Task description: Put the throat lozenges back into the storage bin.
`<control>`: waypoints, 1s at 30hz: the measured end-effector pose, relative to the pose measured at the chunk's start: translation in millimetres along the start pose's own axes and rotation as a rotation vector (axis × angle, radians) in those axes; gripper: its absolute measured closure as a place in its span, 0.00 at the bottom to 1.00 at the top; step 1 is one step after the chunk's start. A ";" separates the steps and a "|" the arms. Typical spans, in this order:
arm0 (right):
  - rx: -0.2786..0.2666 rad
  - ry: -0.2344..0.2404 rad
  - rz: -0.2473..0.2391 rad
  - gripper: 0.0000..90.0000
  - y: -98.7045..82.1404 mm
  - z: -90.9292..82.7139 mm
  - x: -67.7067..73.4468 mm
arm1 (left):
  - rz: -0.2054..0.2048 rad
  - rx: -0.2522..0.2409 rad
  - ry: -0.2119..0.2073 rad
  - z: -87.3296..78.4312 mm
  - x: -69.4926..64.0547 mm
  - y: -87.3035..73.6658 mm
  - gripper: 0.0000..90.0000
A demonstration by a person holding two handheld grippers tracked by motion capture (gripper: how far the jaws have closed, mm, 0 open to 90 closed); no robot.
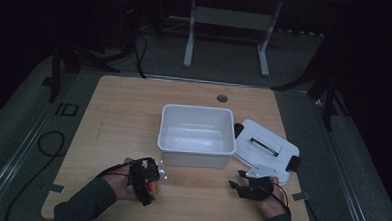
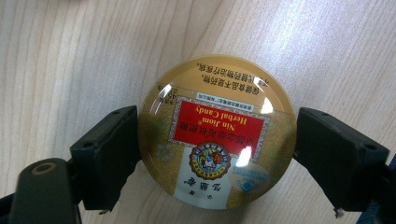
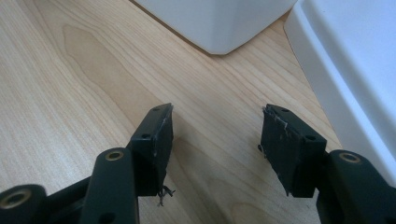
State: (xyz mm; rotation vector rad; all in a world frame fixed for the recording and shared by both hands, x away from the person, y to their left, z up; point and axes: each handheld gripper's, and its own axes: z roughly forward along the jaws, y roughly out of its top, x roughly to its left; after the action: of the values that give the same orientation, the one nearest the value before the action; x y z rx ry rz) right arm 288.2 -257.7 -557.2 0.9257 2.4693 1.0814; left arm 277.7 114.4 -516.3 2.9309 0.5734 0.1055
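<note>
At the far left of the high view a dark floor [image 1: 18,113] is seen, with a black cable [image 1: 45,144] looped on it beside the table [image 1: 129,107]. The table is of pale wood with a lengthwise grain and a small round hole [image 1: 222,98] near its far edge. Near the front left corner the left gripper [image 1: 148,181] is held by a hand in a dark sleeve [image 1: 87,201]. In the left gripper view a round tin [image 2: 217,135] is clamped between the two black jaws, one on each side of it; a gold rim, a red label and printed writing are seen on its lid, and the wood lies behind it.

In the middle of the table an open white tub [image 1: 196,135] is set, and just right of it a white lid [image 1: 265,148] with a dark handle lies flat, one edge tucked close against the tub. In front of the lid the right gripper [image 1: 237,180] is held low over the wood. Its jaws are spread wide with nothing between them, as is seen in the right gripper view, where a corner of the tub [image 3: 219,23] and the edge of the lid [image 3: 345,70] are shown.

Beyond the table a grey frame [image 1: 227,37] stands in a dim room.
</note>
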 end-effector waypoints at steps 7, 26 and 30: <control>-0.001 0.001 -0.001 0.48 -0.1 0.0 0.1 | 0.010 0.027 0.006 2.4 0.1 2.6 0.21; -0.002 0.003 -0.002 0.48 -0.3 -0.1 0.0 | 0.005 0.041 0.037 -11.8 6.7 -0.2 0.23; -0.002 0.003 -0.002 0.48 -0.4 -0.1 0.0 | 0.002 0.038 0.037 -15.5 8.7 -1.0 0.23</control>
State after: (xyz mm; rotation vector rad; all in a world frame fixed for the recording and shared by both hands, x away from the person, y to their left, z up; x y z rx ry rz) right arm 288.0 -258.0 -557.4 0.9211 2.4710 1.0852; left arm 283.8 120.7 -500.8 2.9716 0.5846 0.1517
